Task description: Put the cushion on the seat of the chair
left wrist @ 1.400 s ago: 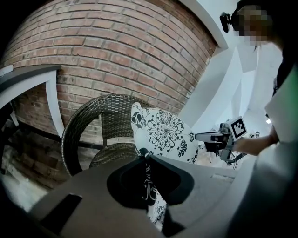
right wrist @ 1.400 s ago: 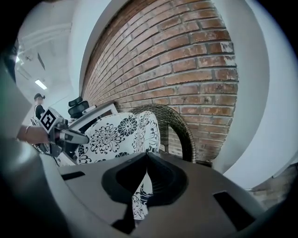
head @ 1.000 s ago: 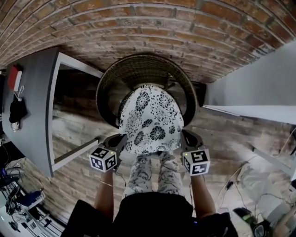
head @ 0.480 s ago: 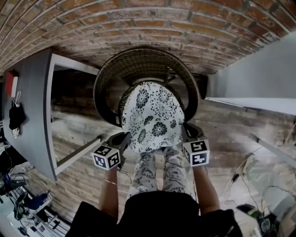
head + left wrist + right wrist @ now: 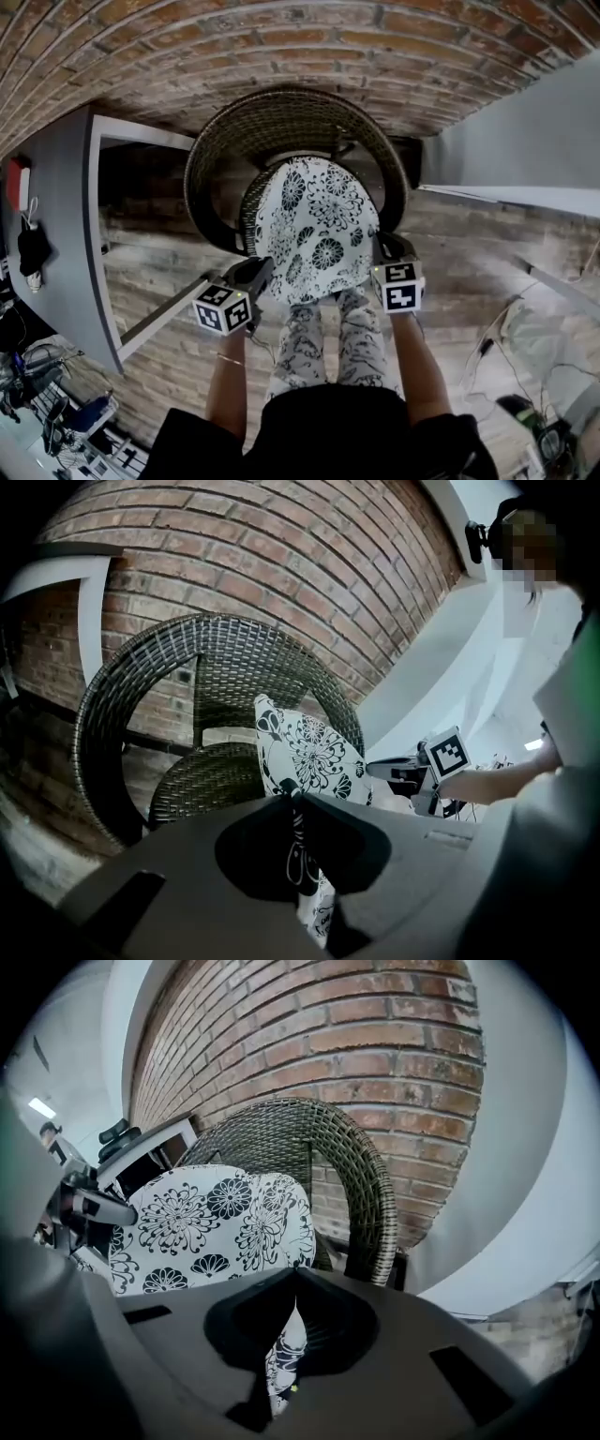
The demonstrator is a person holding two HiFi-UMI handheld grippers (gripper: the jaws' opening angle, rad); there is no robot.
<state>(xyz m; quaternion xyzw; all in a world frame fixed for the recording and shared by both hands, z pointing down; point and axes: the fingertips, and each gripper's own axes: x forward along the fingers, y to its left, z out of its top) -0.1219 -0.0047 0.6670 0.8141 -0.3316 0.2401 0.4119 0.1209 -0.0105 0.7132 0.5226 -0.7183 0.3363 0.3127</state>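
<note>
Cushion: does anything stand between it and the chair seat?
Nothing visible does. The cushion is held over the seat, pinched at its edges by the left gripper and the right gripper. The part of the seat that shows is bare; the rest is hidden behind the cushion.

Seat [image 5: 211,778] open at front; wicker backrest [image 5: 281,127], brick wall [image 5: 281,37] block behind; desk [image 5: 56,244] left.

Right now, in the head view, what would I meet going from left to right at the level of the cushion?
grey desk → left gripper → cushion → right gripper → white wall. The chair is left out, since it overlaps the cushion and both grippers.
</note>
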